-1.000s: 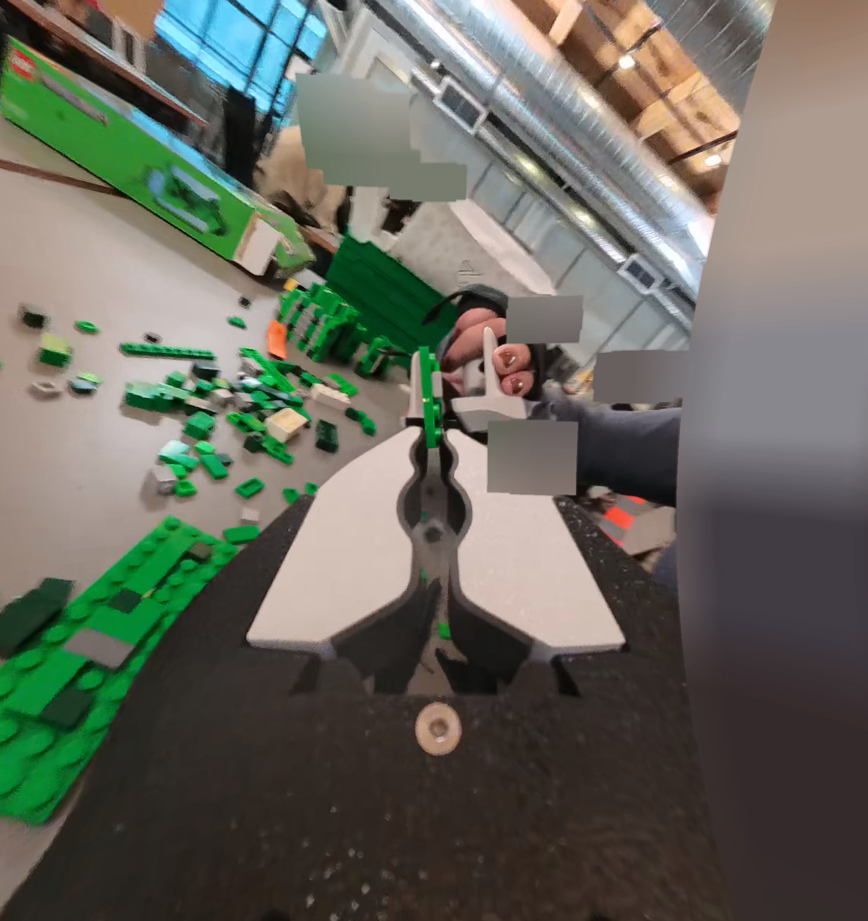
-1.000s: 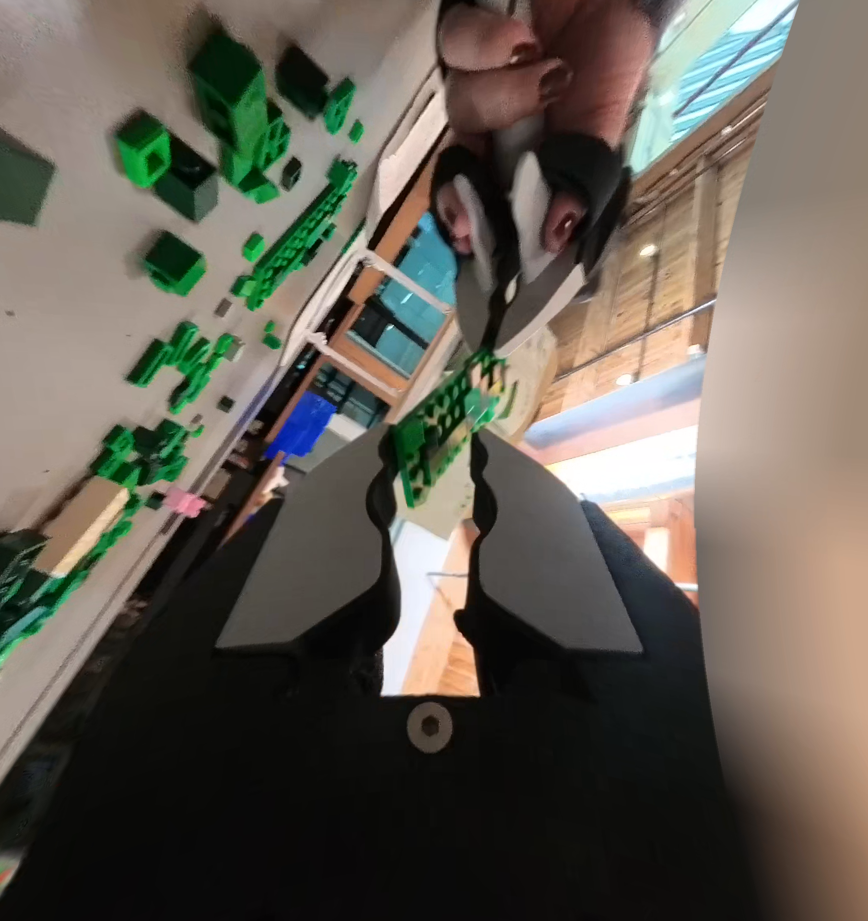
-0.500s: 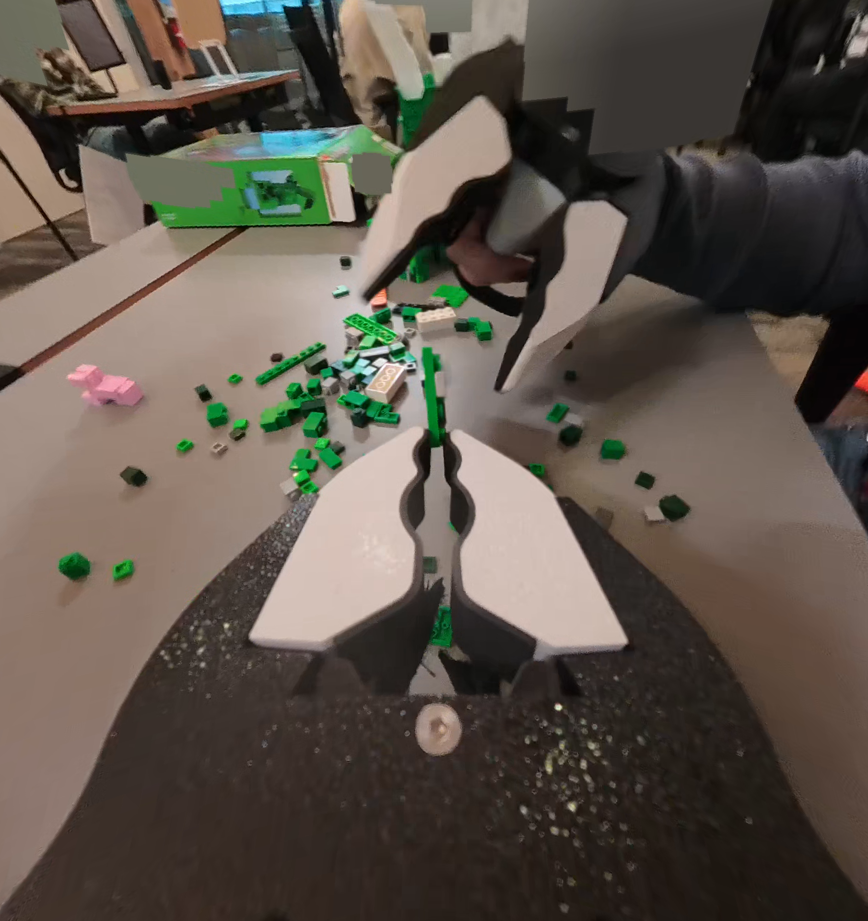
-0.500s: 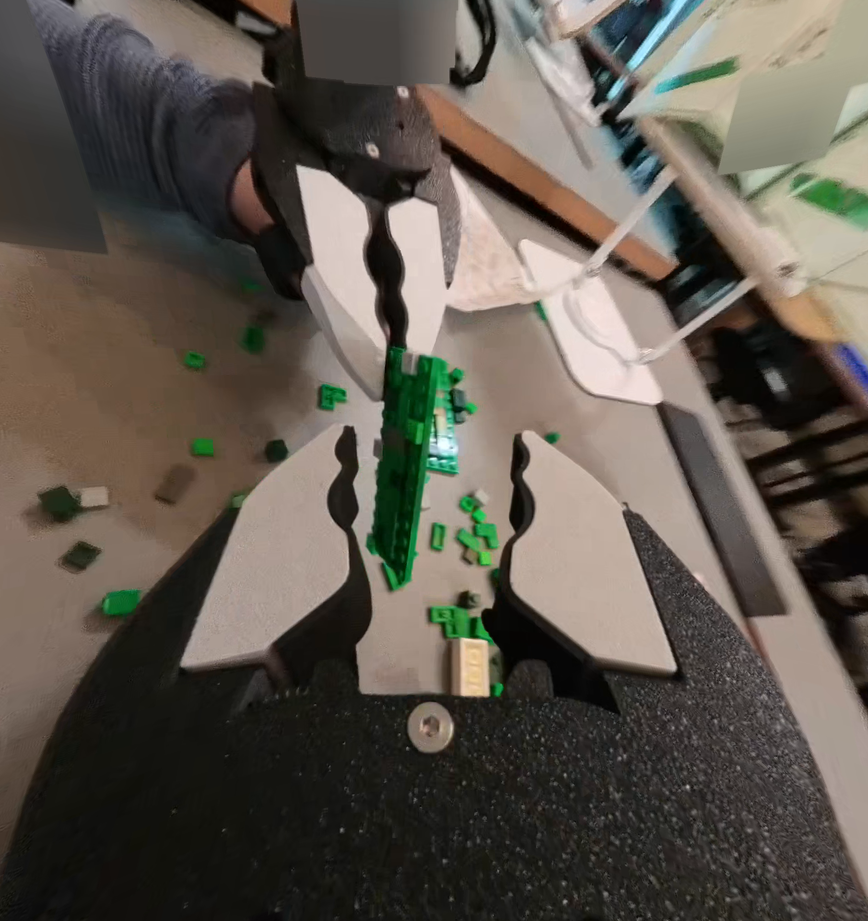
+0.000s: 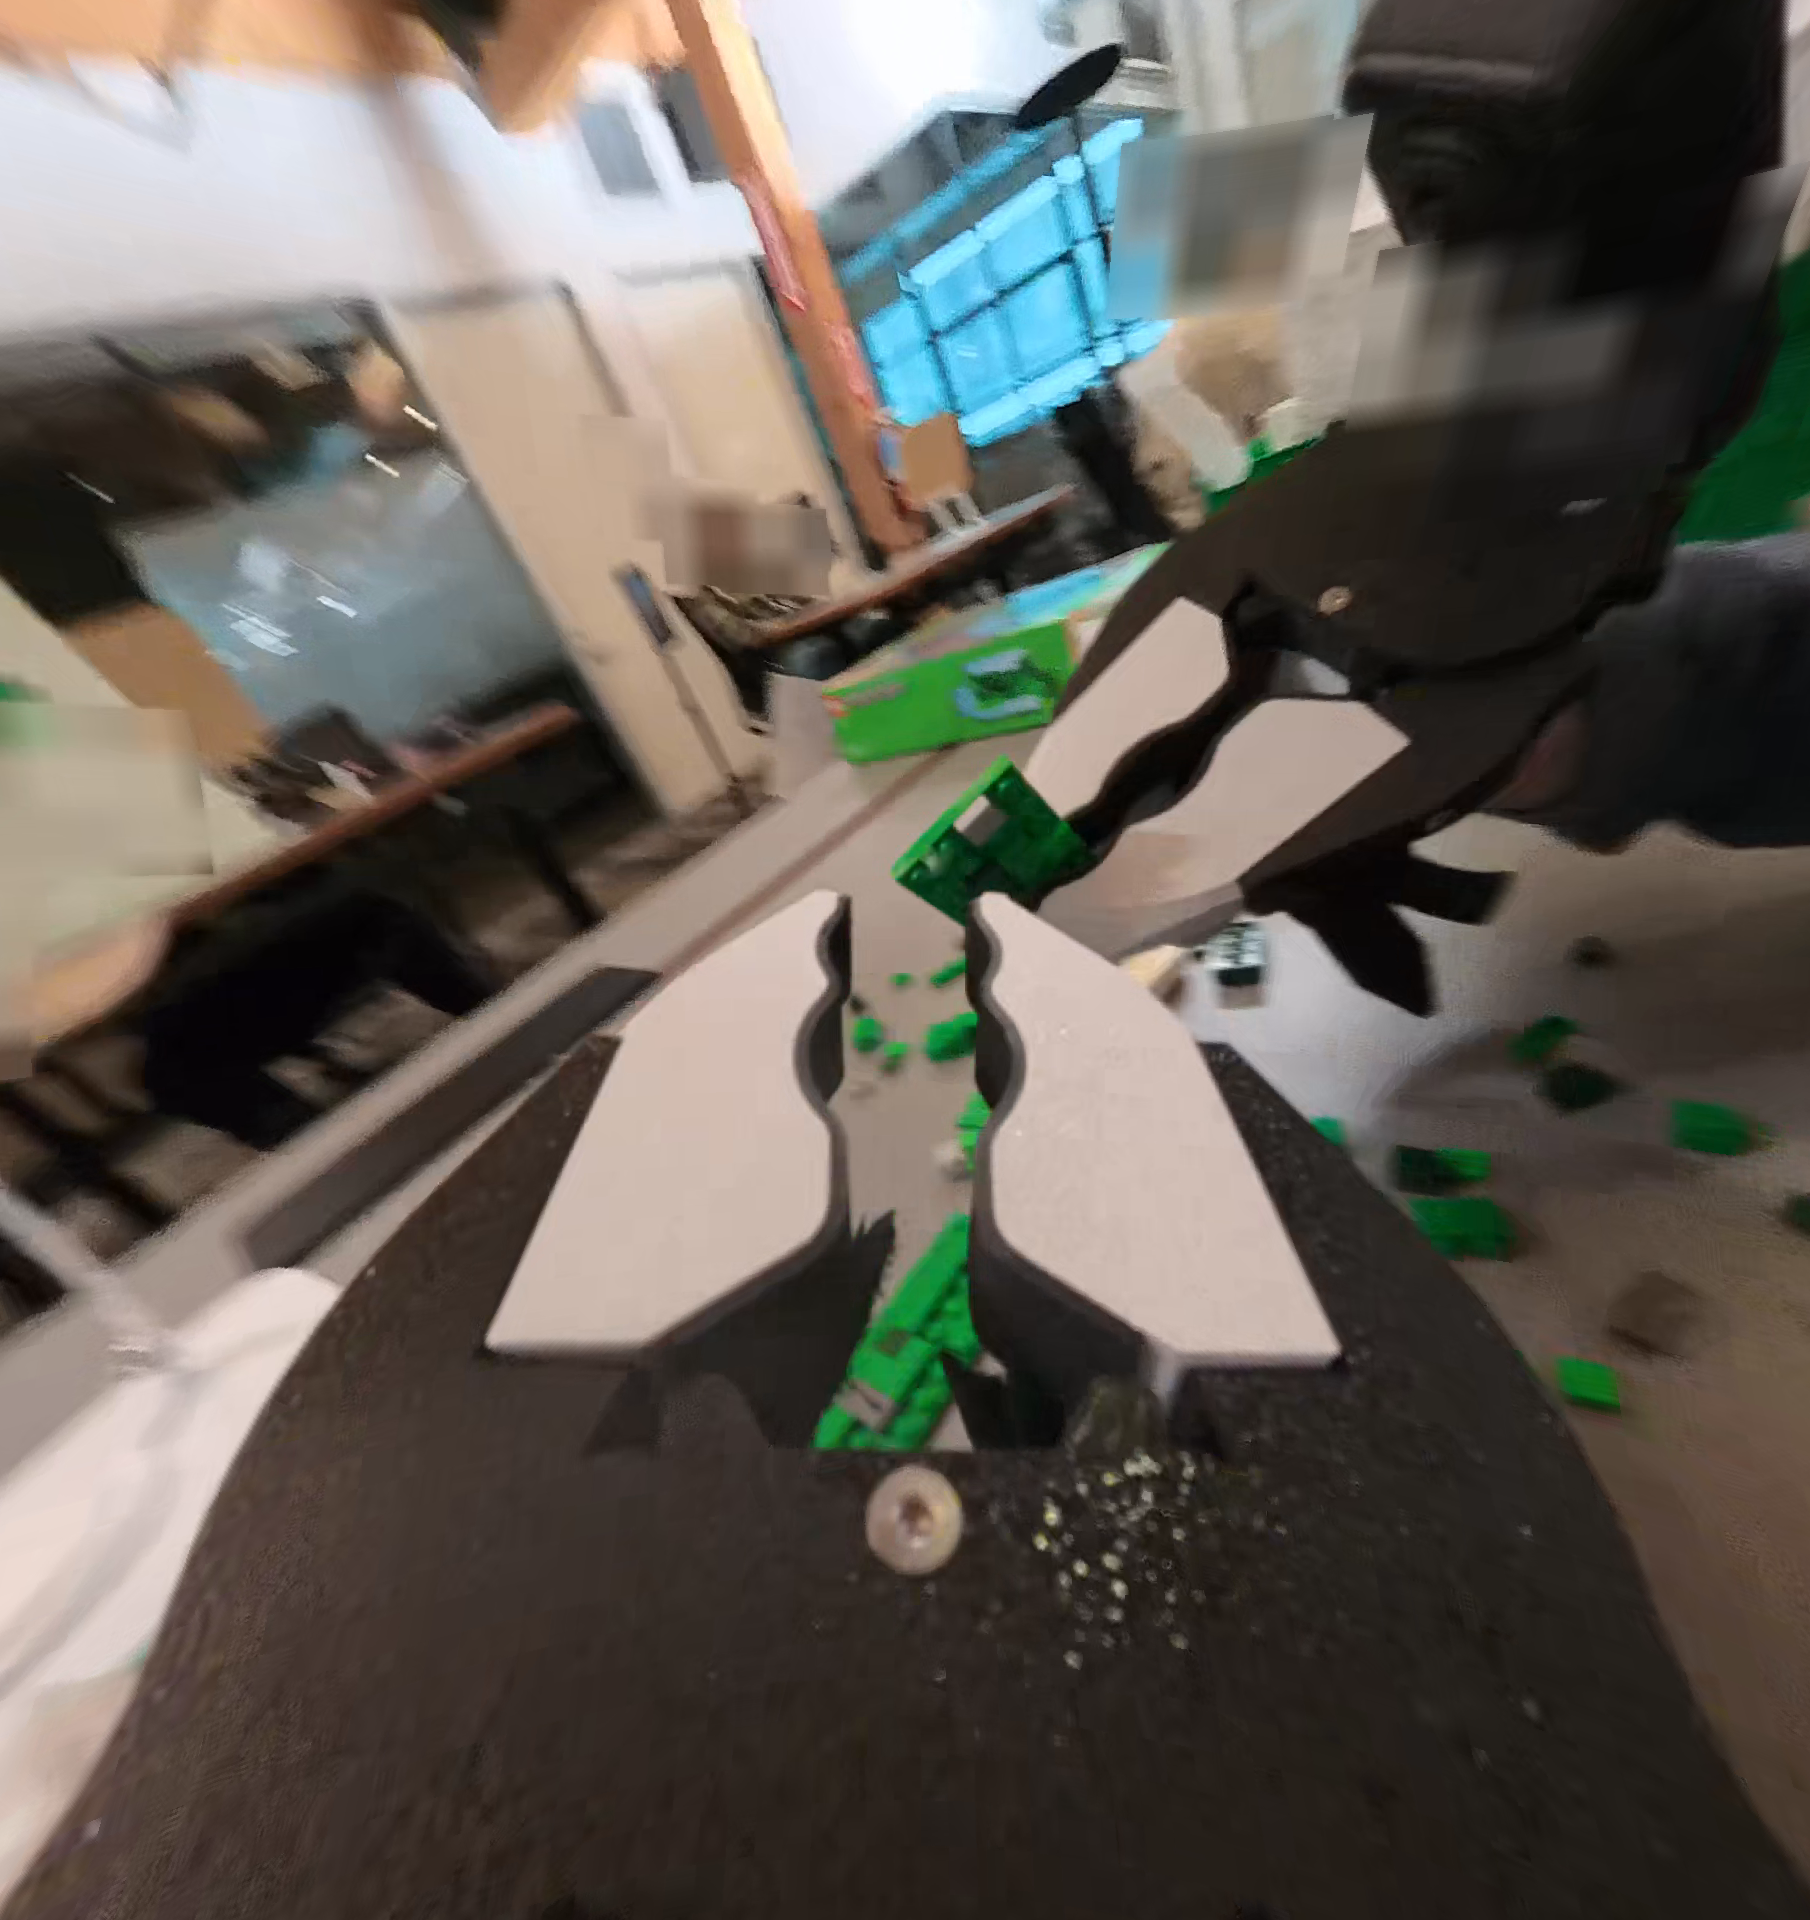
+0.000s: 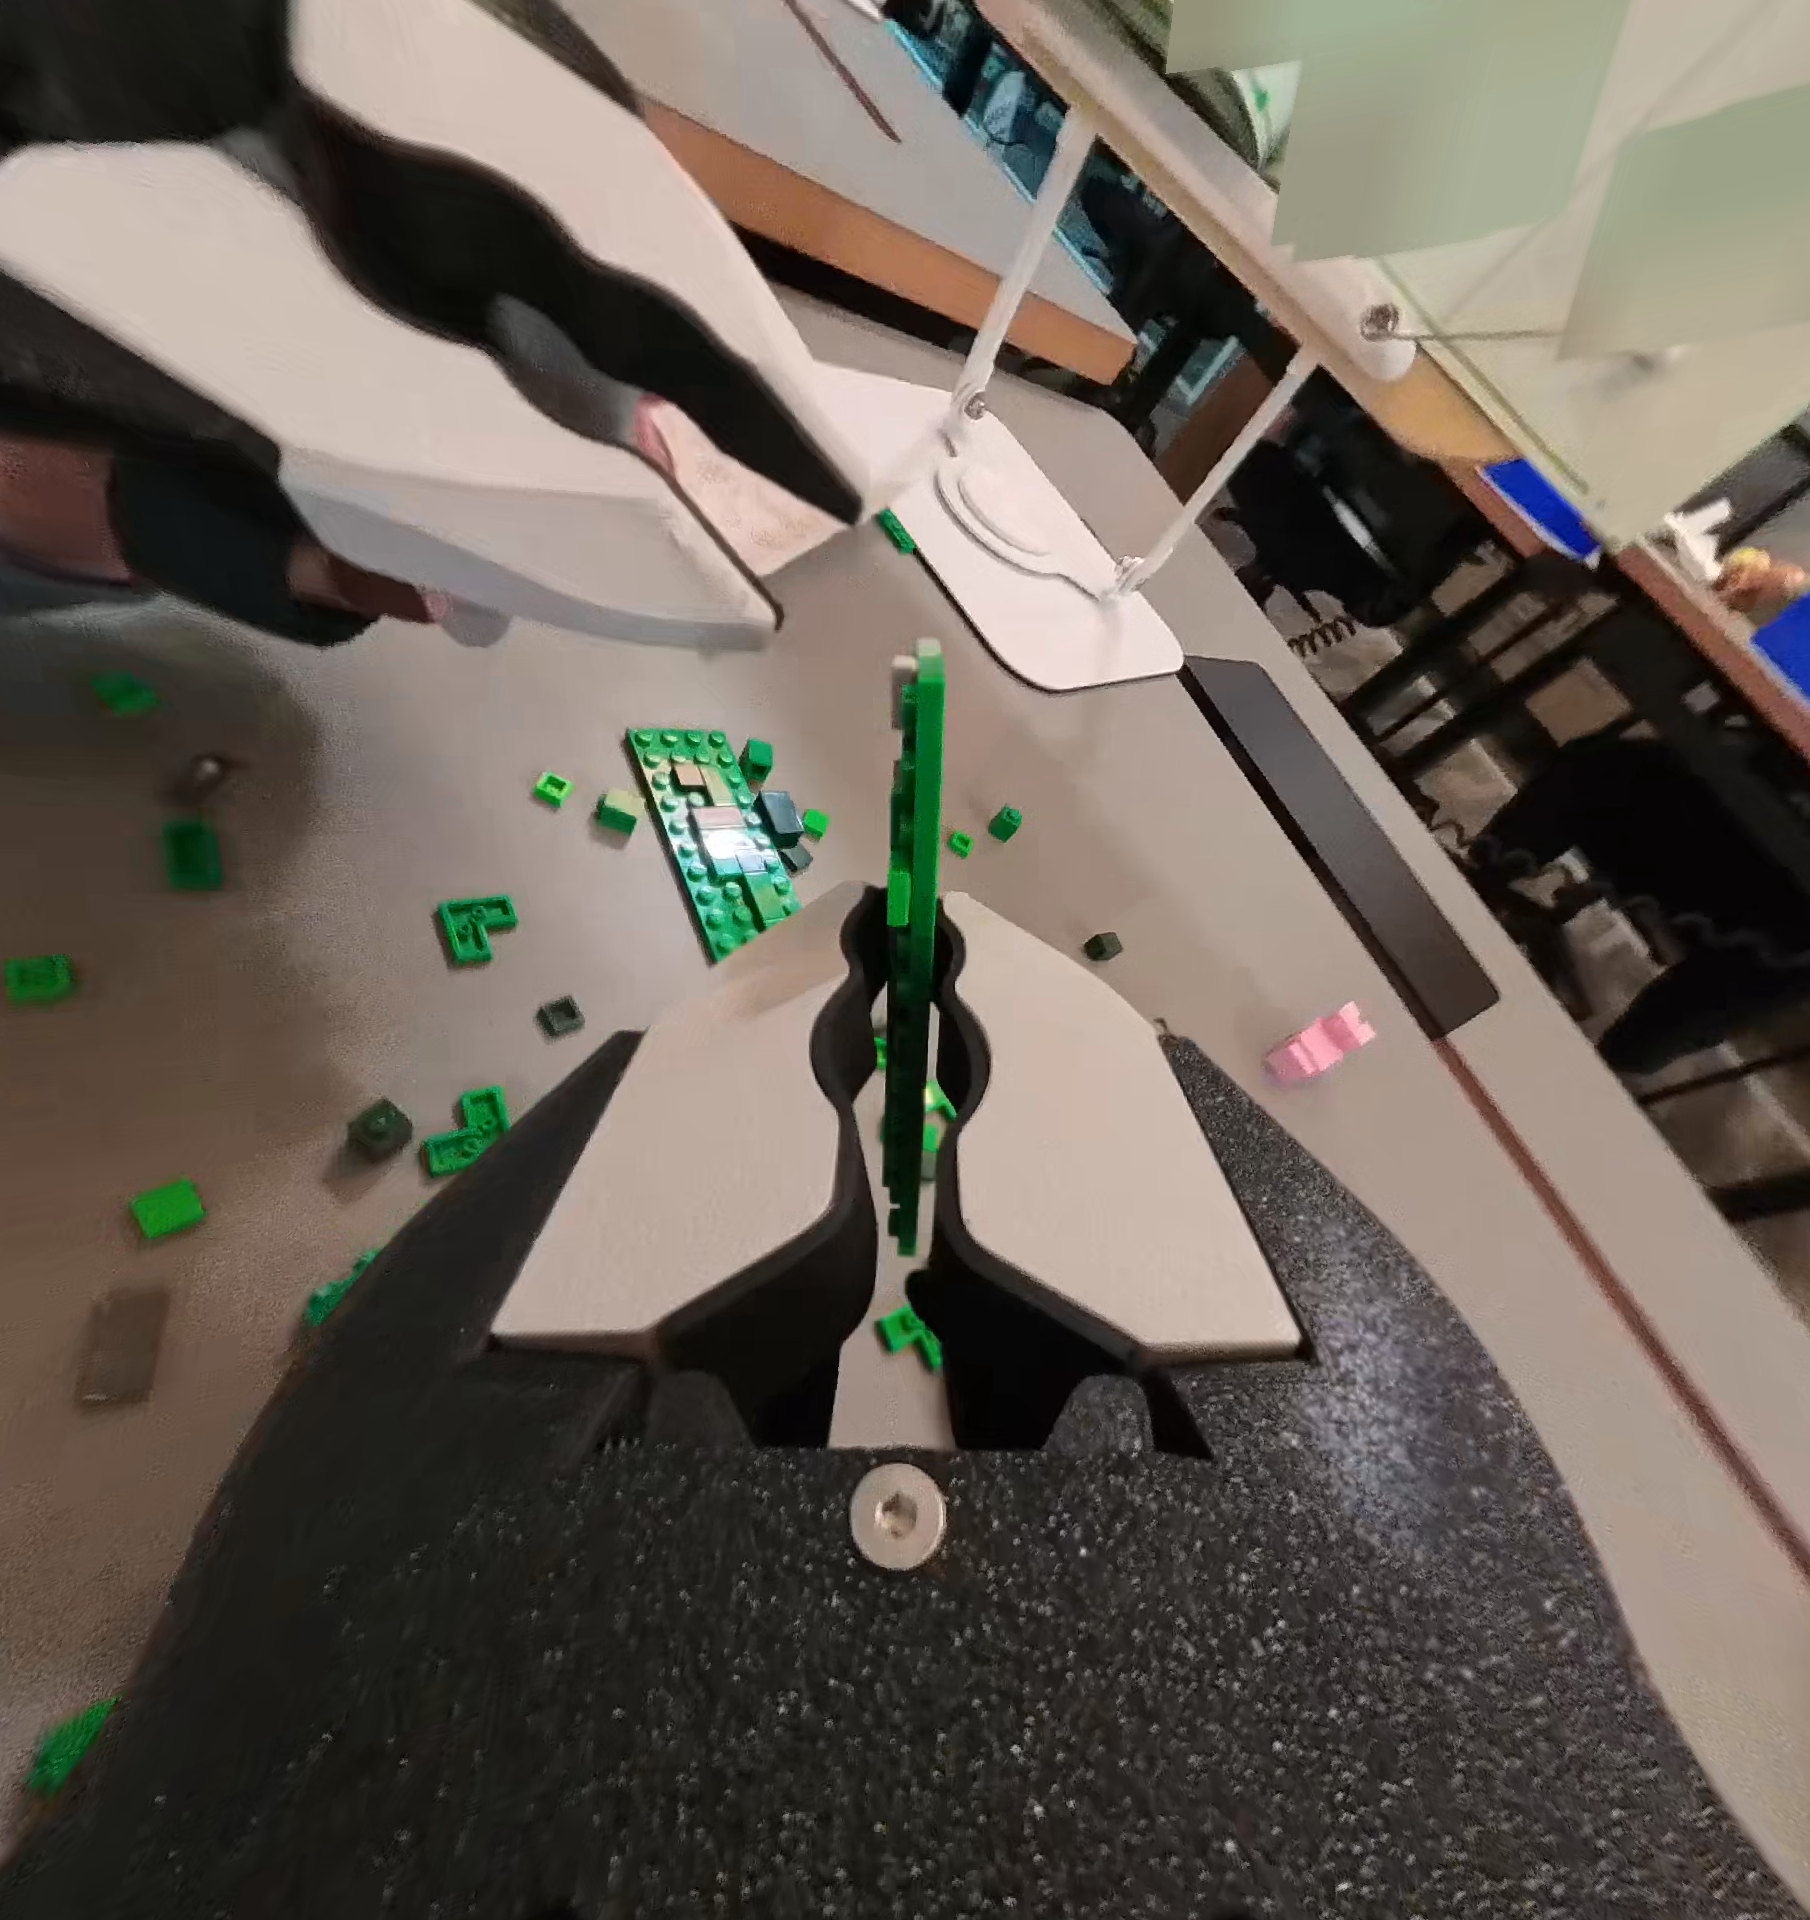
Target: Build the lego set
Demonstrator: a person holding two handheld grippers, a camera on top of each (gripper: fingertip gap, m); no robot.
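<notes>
In the right wrist view my right gripper (image 6: 909, 906) is shut on a thin green lego plate (image 6: 913, 790), held edge-on and upright above the table. My left gripper (image 6: 807, 566) shows at the upper left there, open and apart from the plate. In the left wrist view my left gripper (image 5: 909, 912) is open and empty above the table. The right gripper (image 5: 1072, 842) holds the green plate (image 5: 974, 842) just beyond its tips. A second green studded plate (image 6: 714, 831) with grey and dark tiles lies flat on the table.
Loose green bricks (image 6: 475, 925) are scattered over the grey table (image 6: 288, 1039). A pink piece (image 6: 1316, 1044) lies near the right edge. A white stand base (image 6: 1046, 582) and a black strip (image 6: 1337, 831) sit at the far side. A green box (image 5: 953, 696) stands far back. Spacing between my two grippers at the tips: around 5 centimeters. The pink piece (image 6: 1316, 1044) is about 25 centimeters from both grippers' fingertips.
The right gripper has shut on the green plate that the left gripper held. The left gripper has opened, let it go and drawn back to the side.
</notes>
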